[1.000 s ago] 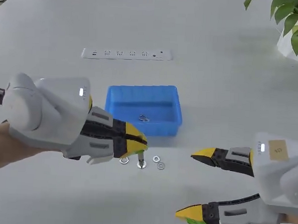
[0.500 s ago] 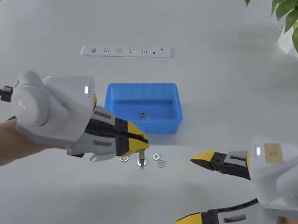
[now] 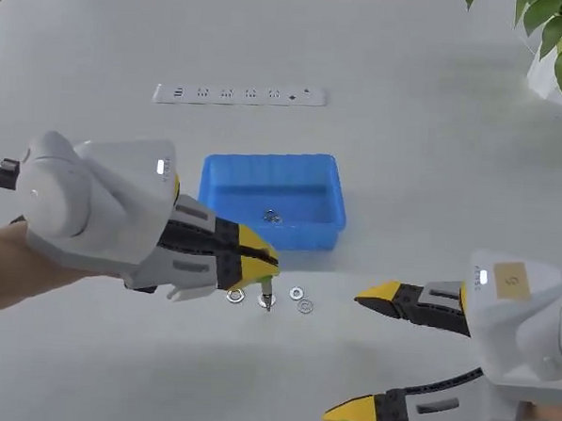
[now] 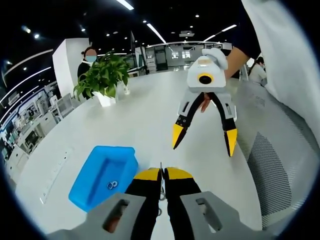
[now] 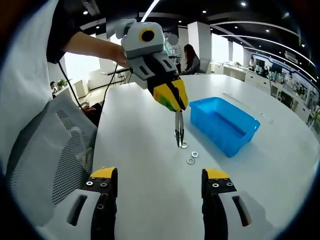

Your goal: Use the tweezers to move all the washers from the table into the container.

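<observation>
On the left of the head view, the left gripper (image 3: pixel 259 266) reaches in from a forearm (image 3: pixel 9 272) and slants down toward the table (image 3: pixel 408 132); its jaws are clenched together on the tweezers (image 3: pixel 267 297), which hang nearly upright below the yellow tips; the right gripper view shows the same pose from in front, the left gripper (image 5: pixel 170 97) tipped downward and the tweezers (image 5: pixel 178 127) pointing straight at the tabletop. Their tips meet the surface at one of the washers on the table (image 3: pixel 264 302); whether that washer is pinched cannot be told. Three more lie just beside it, one (image 3: pixel 235 296) to the left and two (image 3: pixel 296 292) (image 3: pixel 305 307) to the right.

Lower right, the right gripper (image 3: pixel 344 357) lies level and low, its jaws spread wide with nothing between them; the left gripper view shows it (image 4: pixel 203 145) facing in, well apart from the tweezers.

Just behind the loose washers stands the container (image 3: pixel 269 163), a blue open tray, upright and touched by neither gripper; a small cluster of washers in the container (image 3: pixel 270 216) rests on its floor, near the middle. Beyond it lies a white power strip (image 3: pixel 240 94); a potted plant (image 3: pixel 554 41) stands at the far right corner.
</observation>
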The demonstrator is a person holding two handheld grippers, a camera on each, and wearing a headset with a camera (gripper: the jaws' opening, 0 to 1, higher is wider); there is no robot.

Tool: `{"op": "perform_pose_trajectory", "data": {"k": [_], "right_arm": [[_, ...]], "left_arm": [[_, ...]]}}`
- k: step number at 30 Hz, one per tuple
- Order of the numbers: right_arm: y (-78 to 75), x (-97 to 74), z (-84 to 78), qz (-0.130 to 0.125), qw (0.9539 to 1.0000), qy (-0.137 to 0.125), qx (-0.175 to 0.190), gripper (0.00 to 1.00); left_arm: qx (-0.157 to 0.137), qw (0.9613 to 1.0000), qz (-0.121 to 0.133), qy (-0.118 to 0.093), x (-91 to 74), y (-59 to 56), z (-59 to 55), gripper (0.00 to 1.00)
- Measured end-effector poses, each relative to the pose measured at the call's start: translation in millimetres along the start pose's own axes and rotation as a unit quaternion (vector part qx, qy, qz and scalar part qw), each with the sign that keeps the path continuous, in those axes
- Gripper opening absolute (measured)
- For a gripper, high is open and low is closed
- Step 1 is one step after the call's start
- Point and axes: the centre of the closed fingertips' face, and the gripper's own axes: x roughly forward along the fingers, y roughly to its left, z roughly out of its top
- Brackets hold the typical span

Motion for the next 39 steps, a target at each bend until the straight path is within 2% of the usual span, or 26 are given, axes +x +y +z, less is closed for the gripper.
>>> {"op": "perform_pose_trajectory", "data": {"k": [3,7,13,17,20,23,24,28,31,34,37,39], "right_arm": [[0.4,-0.2,-1.0,0.0,1.0,0.001,0.002,0.69],[0.8,-0.1,-4.1,-0.001,1.0,0.003,0.006,0.69],[1.1,1.2,-4.8,0.001,1.0,0.003,0.008,0.69],[1.7,2.7,-2.6,0.002,0.9999,0.001,0.01,0.69],[1.6,3.4,-2.2,0.003,1.0,0.001,0.009,0.69],[0.3,4.1,-1.7,0.005,0.9999,0.002,0.009,0.69],[-1.5,4.6,-1.4,0.006,0.9999,0.002,0.008,0.69],[-10.3,8.3,0.8,0.003,1.0,0.002,0.007,0.68],[-17.6,12.4,8.1,0.002,0.9998,-0.011,0.019,0.67],[-25.2,20.9,14.0,0.009,0.9996,-0.017,0.021,0.65],[-33.8,32.1,18.7,0.02,0.9997,-0.009,0.006,0.62],[-36.6,39.4,25.9,0.03,0.9994,-0.017,0.005,0.6]], "left_arm": [[-0.001,1.0,0.001,-0.003,0.9,0.6,1.8,0.06],[0.006,0.9999,0.0,0.01,1.8,0.6,-4.0,0.06],[0.006,0.9999,0.005,0.011,0.6,2.4,-3.3,0.06],[-0.003,1.0,-0.001,0.009,0.3,0.1,-3.2,0.06],[-0.023,0.9997,0.002,0.012,0.0,3.7,-4.2,0.06],[-0.024,0.9996,0.007,0.014,-0.6,7.0,-5.7,0.06],[-0.017,0.9997,0.009,0.016,-0.8,8.1,-6.4,0.06],[-0.02,0.9996,0.005,0.016,-0.2,8.1,-6.4,0.06],[-0.026,0.9996,0.003,0.014,0.3,7.9,-6.2,0.06],[-0.033,0.9994,0.002,0.013,0.9,8.1,-5.9,0.06],[-0.03,0.9994,-0.001,0.017,0.6,7.3,-6.3,0.06],[-0.03,0.9994,-0.006,0.018,0.3,5.1,-6.0,0.06]]}}
